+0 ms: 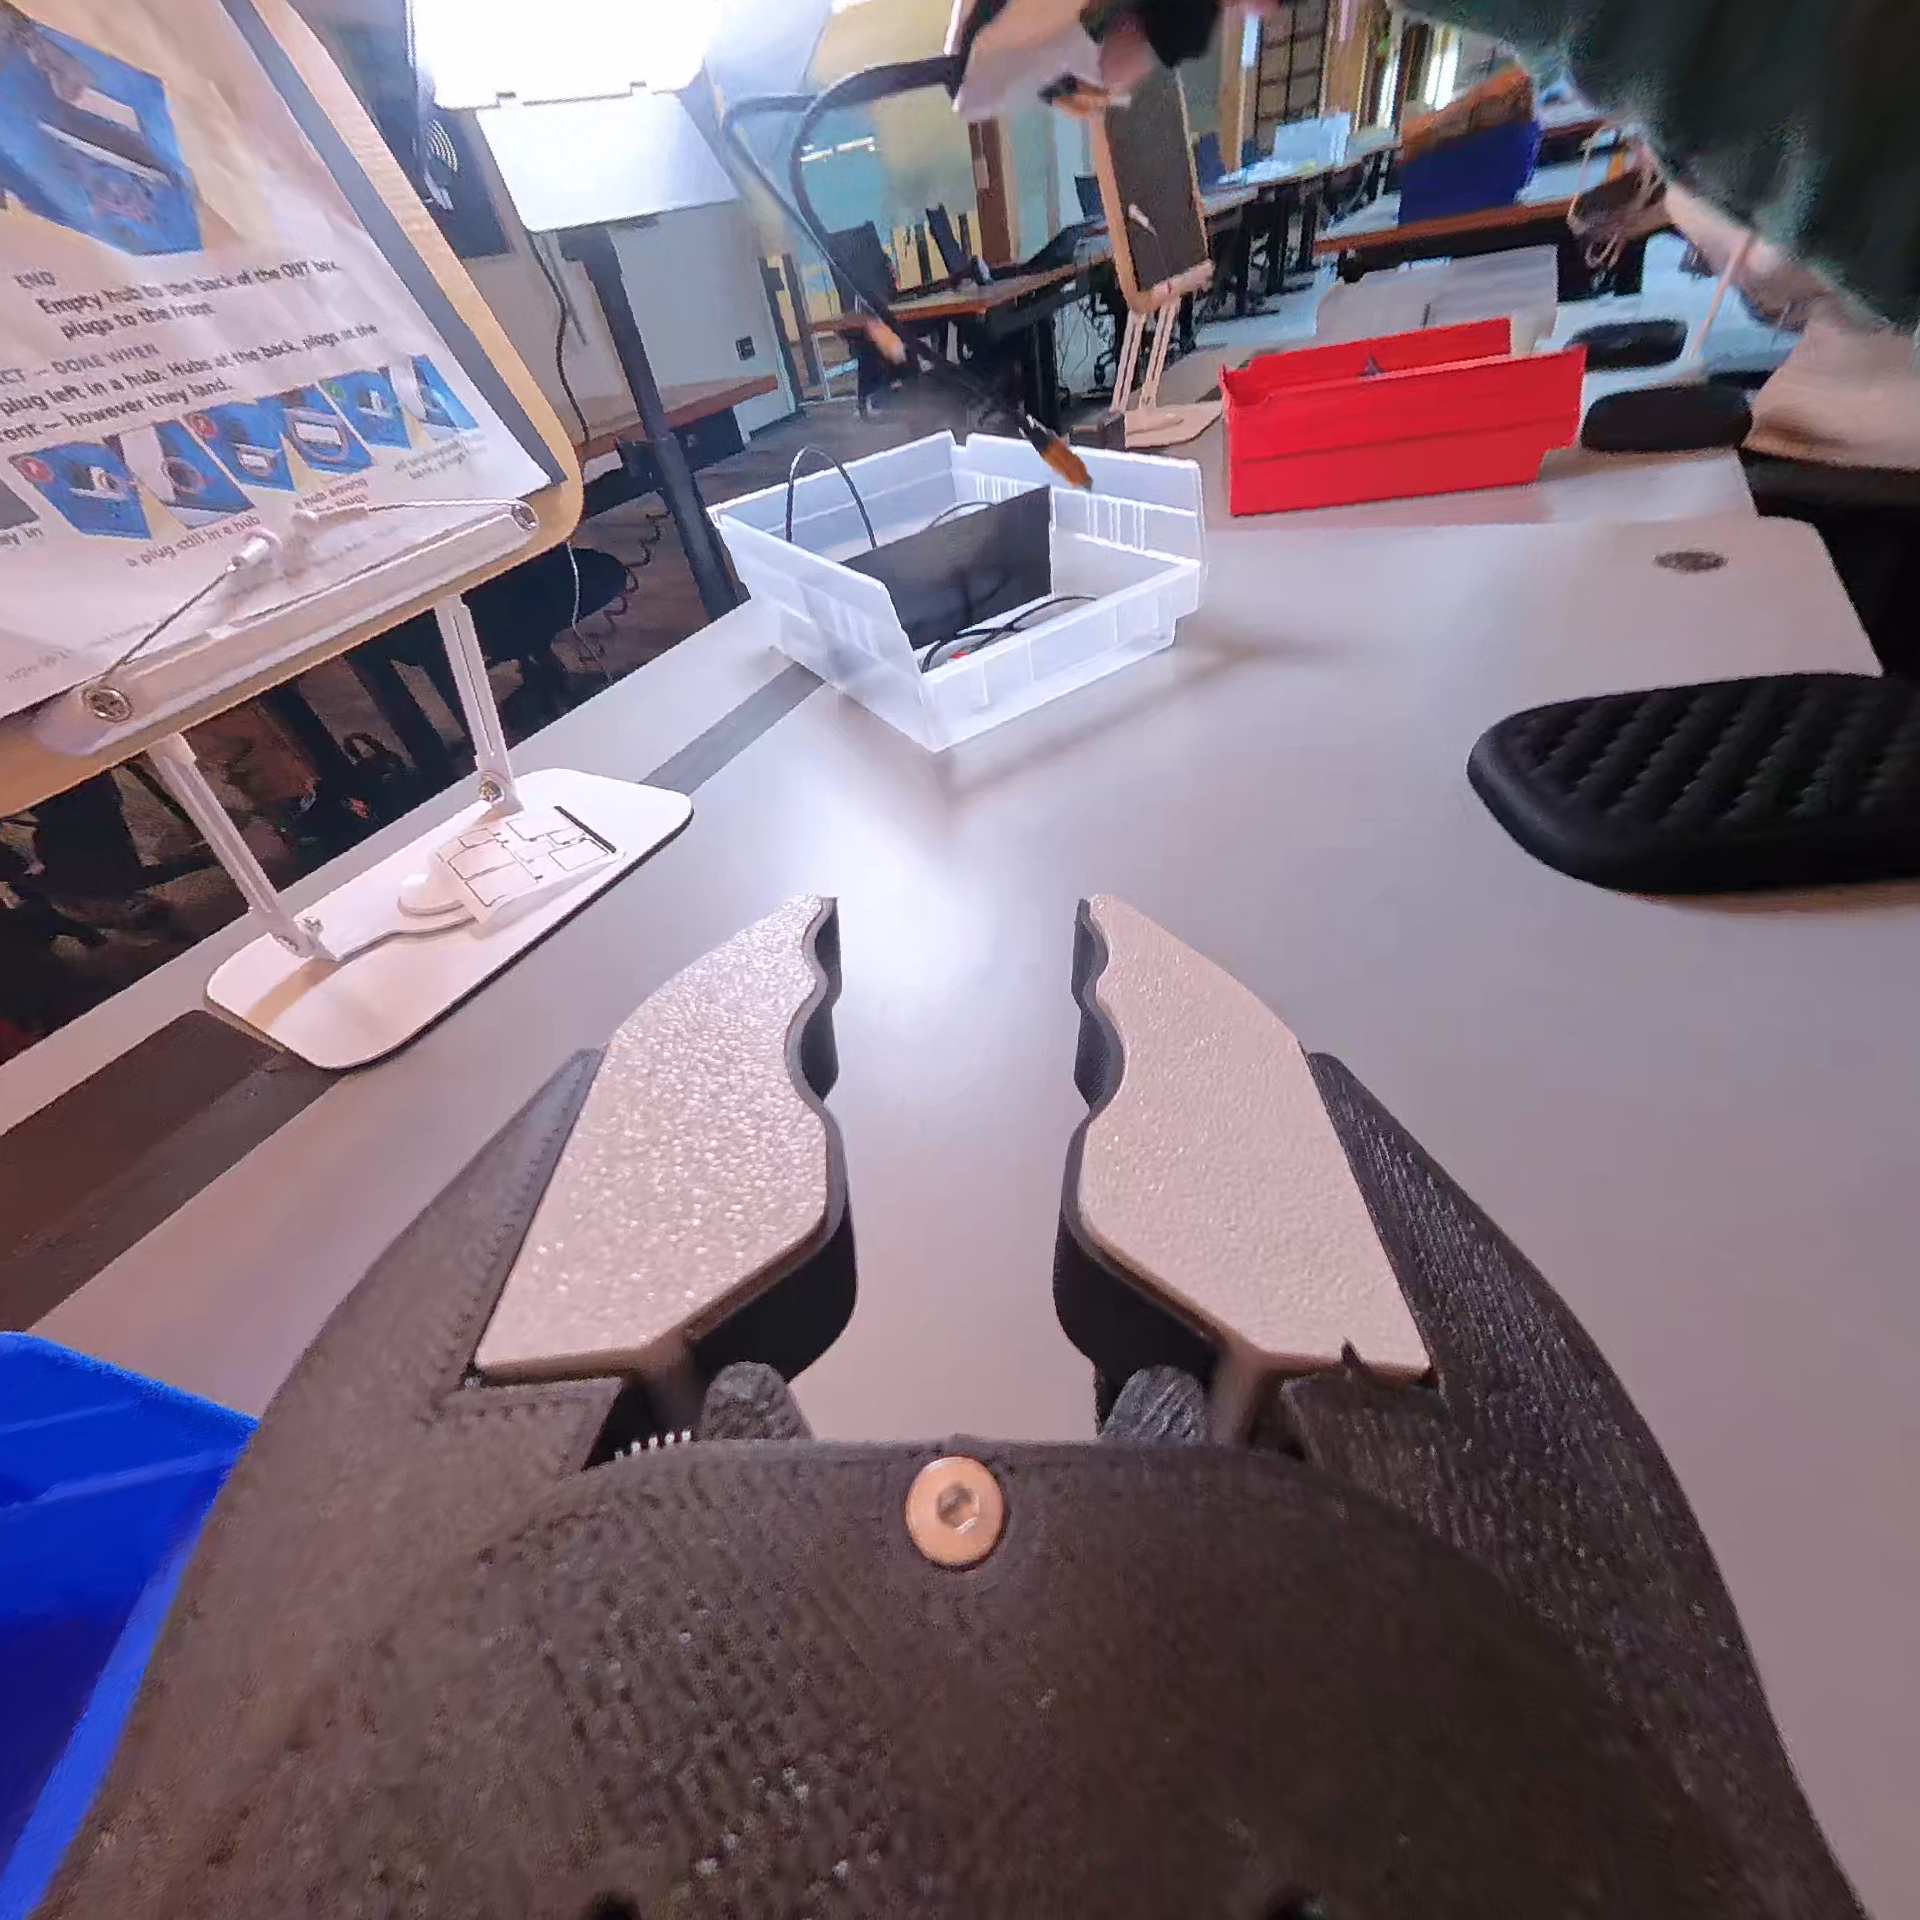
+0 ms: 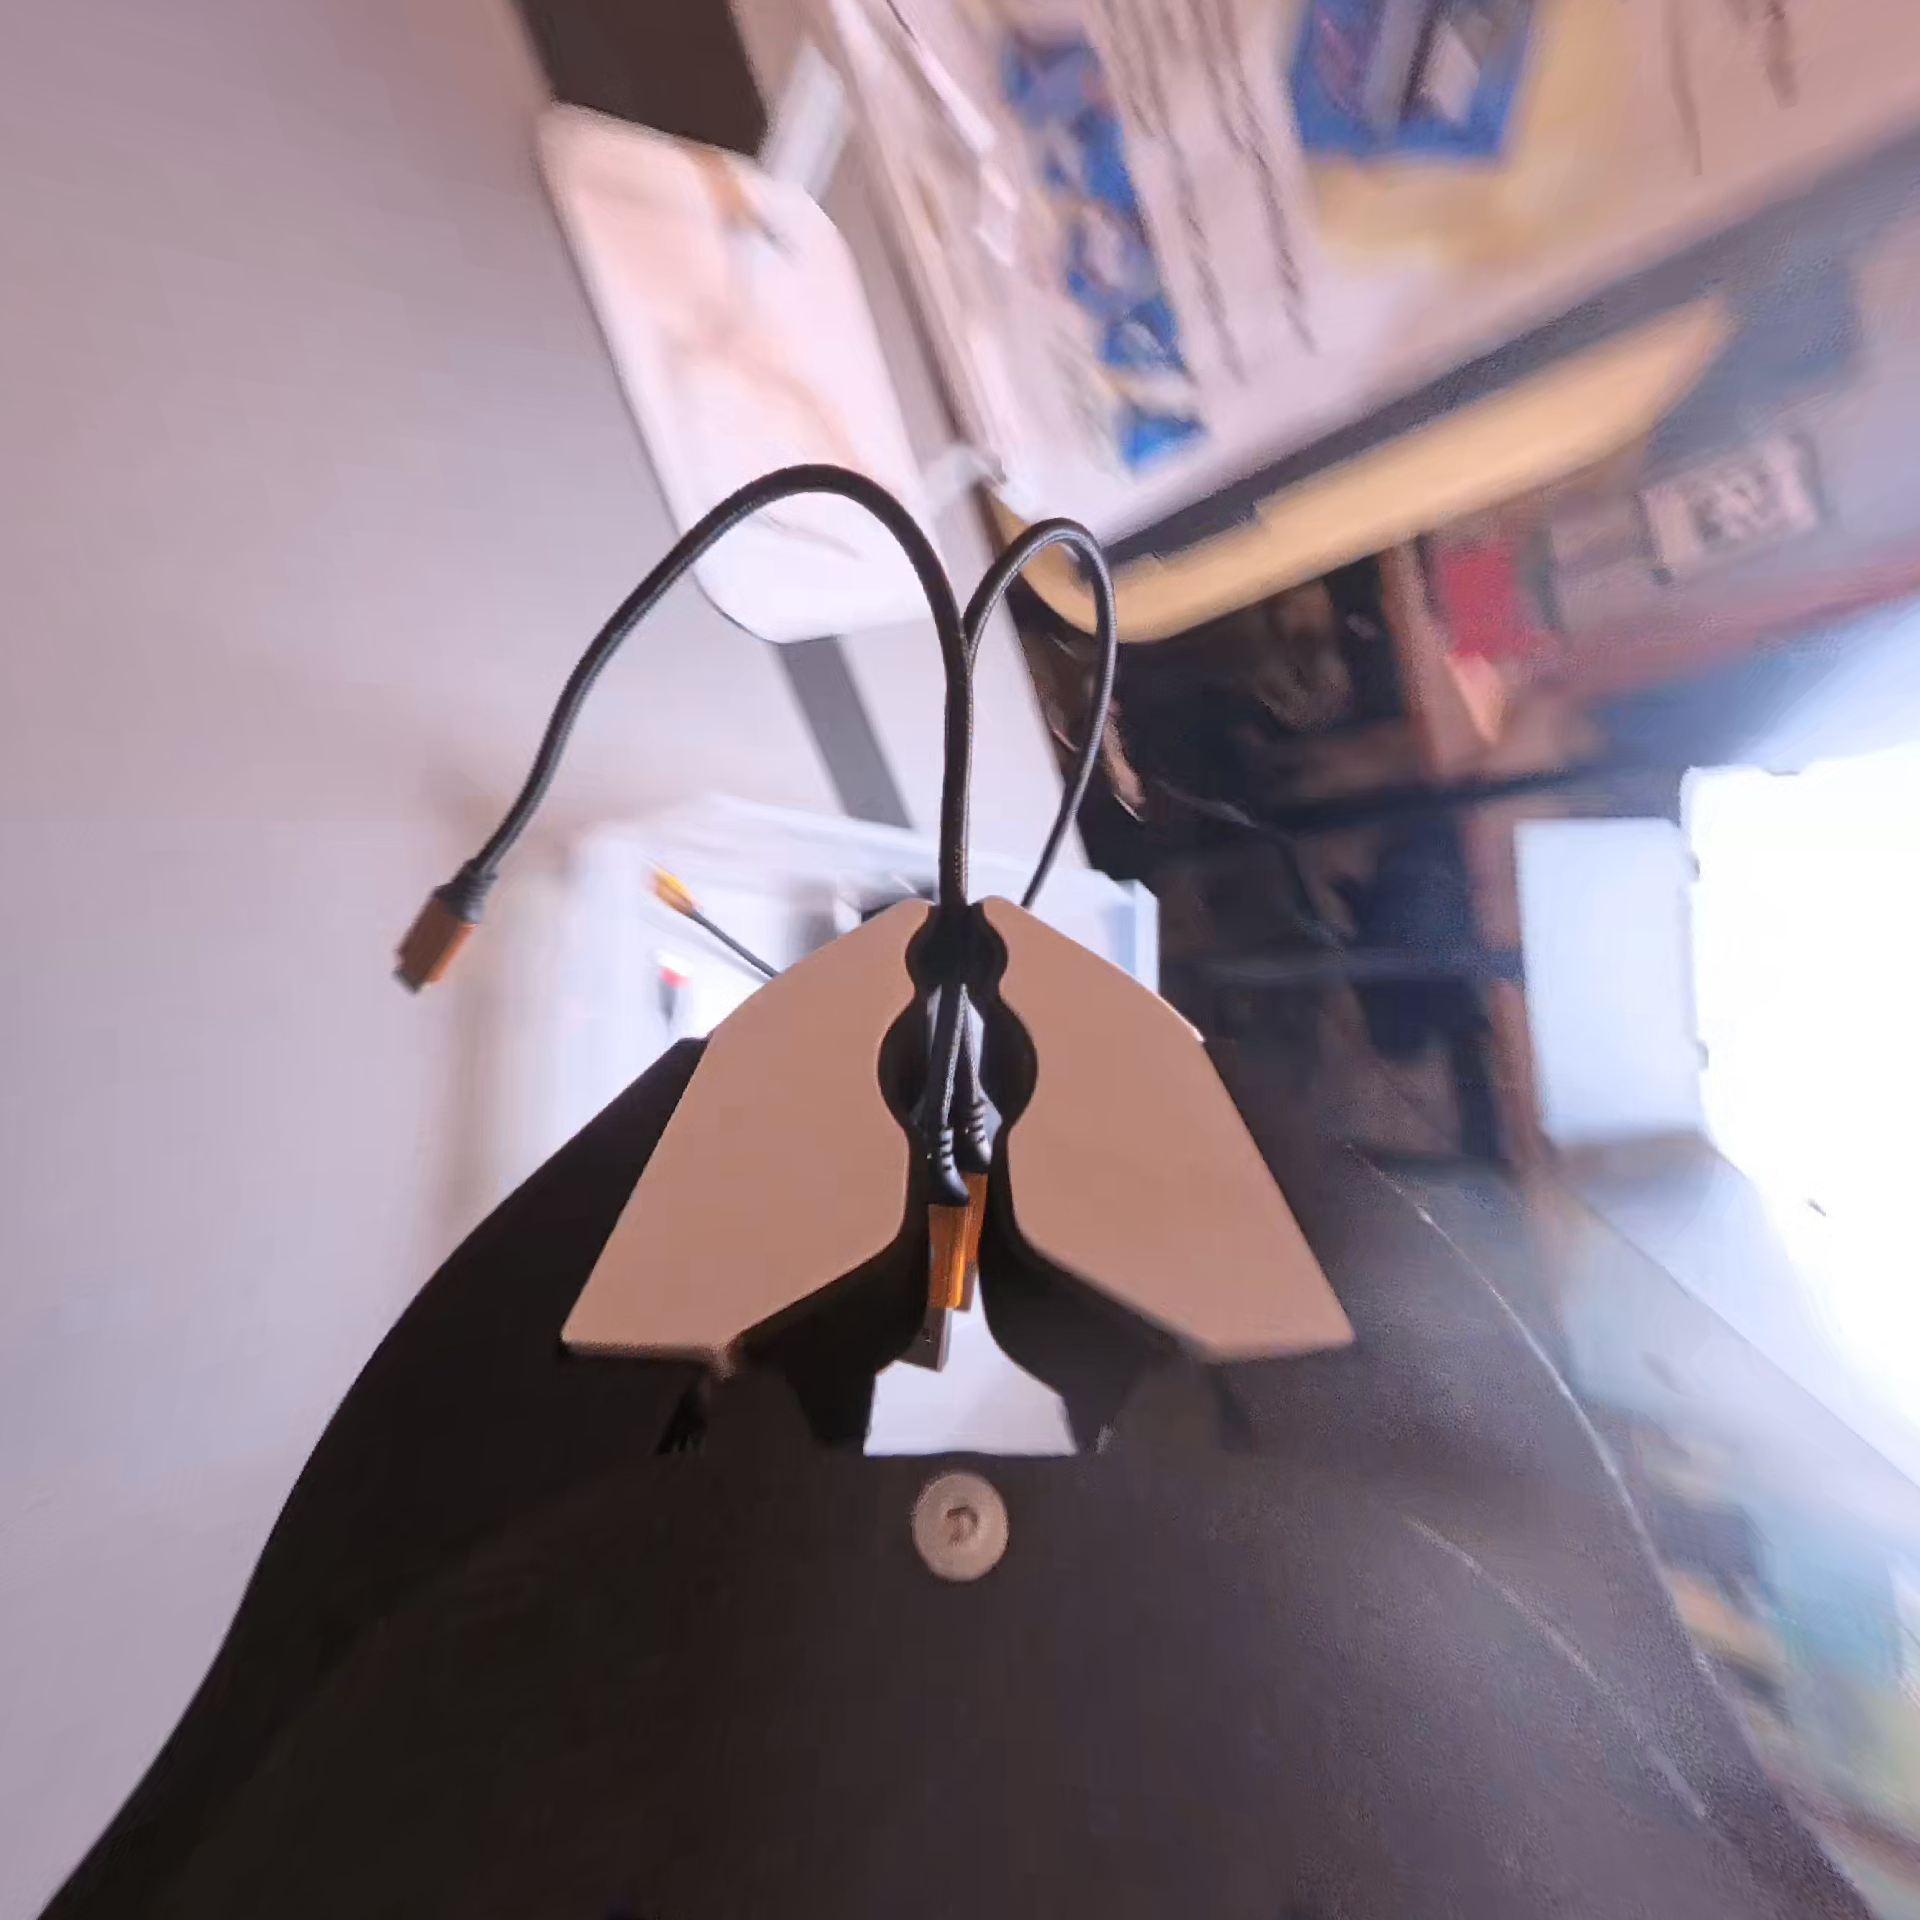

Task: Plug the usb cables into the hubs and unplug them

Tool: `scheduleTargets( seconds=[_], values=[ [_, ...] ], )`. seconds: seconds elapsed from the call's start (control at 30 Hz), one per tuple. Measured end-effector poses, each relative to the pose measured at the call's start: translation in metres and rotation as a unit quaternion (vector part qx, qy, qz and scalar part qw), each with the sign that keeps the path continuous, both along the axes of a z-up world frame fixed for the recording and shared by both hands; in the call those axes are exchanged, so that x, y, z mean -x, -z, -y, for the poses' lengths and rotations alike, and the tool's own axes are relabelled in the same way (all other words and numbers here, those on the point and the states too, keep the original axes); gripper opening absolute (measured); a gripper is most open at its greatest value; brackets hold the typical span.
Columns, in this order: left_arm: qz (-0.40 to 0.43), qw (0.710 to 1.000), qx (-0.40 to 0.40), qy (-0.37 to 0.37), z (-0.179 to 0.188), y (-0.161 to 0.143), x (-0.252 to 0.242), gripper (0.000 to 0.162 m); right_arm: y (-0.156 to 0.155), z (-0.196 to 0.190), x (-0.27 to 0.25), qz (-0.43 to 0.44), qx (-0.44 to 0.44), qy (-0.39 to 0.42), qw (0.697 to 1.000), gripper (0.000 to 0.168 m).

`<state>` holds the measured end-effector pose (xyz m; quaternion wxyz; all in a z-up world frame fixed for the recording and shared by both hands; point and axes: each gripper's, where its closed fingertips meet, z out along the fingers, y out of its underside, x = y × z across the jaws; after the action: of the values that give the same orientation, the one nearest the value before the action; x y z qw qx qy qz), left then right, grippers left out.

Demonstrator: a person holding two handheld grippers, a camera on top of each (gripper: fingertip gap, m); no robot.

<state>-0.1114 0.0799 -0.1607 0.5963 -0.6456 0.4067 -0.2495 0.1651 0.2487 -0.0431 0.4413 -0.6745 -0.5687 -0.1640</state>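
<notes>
Two cable ends are pinched in the right claw (image 2: 961,914), which is clamped tight on a black braided usb cable (image 2: 940,665). Its orange plugs (image 2: 958,1242) sit deep in the throat, pointing back toward the camera, while the cord loops out past the tips toward the upper centre of the frame. One free orange-shelled plug (image 2: 434,935) dangles at left-centre, well clear of the tips. The long axis of the gripped plugs runs along the fingers.

Over in the left wrist view, the left claw (image 1: 956,940) hangs apart and empty above the grey surface (image 1: 1351,1039). Straight ahead of it, in the upper middle, sits the clear bin (image 1: 1091,665) with a black divider and more cables inside. What I take for the hubs must lie in there, though the view is too poor to pick one out. The right claw (image 1: 1044,68) shows high in the upper middle, blurred, its cable hanging down over that bin. So the right arm is directly above the bin and the left is well short of it.

A red bin (image 1: 1392,436) stands at upper right, a blue bin (image 1: 73,1538) at the lower left corner, and a black pad (image 1: 1704,795) at right. An instruction sheet (image 1: 208,343) with blue pictures and printed text fills the upper left on its white stand (image 1: 343,987); no brand marks are visible on the cables.
</notes>
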Motion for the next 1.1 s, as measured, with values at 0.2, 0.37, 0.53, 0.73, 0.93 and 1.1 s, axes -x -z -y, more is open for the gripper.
scheduleTargets(
  seconds=[0.2, 0.37, 0.53, 0.73, 0.93, 1.1],
  values=[
    [-0.017, 1.0, -0.002, 0.002, 0.002, 0.006, -0.004, 0.043, 0.058, -0.049, -0.081, 0.105, -0.026, 0.141, 0.984, 0.005],
    [-0.028, 1.0, 0.01, 0.002, 0.001, 0.013, -0.006, 0.04, 0.166, -0.031, -0.068, 0.164, 0.068, 0.119, 0.977, 0.004],
    [-0.039, 0.999, 0.03, 0.007, -0.002, 0.026, -0.008, 0.039, 0.203, -0.016, -0.046, 0.133, 0.197, 0.077, 0.968, 0.004],
    [-0.059, 0.997, 0.044, 0.012, -0.002, 0.039, -0.011, 0.039, 0.216, -0.054, -0.064, 0.092, 0.283, 0.113, 0.948, 0.005],
    [-0.062, 0.996, 0.056, 0.01, -0.003, 0.045, -0.008, 0.039, 0.209, -0.075, -0.078, 0.061, 0.275, 0.13, 0.951, 0.039],
    [-0.059, 0.997, 0.056, -0.011, -0.012, 0.043, 0.001, 0.04, 0.142, -0.064, -0.062, -0.06, 0.218, 0.099, 0.969, 0.055]
  ],
)
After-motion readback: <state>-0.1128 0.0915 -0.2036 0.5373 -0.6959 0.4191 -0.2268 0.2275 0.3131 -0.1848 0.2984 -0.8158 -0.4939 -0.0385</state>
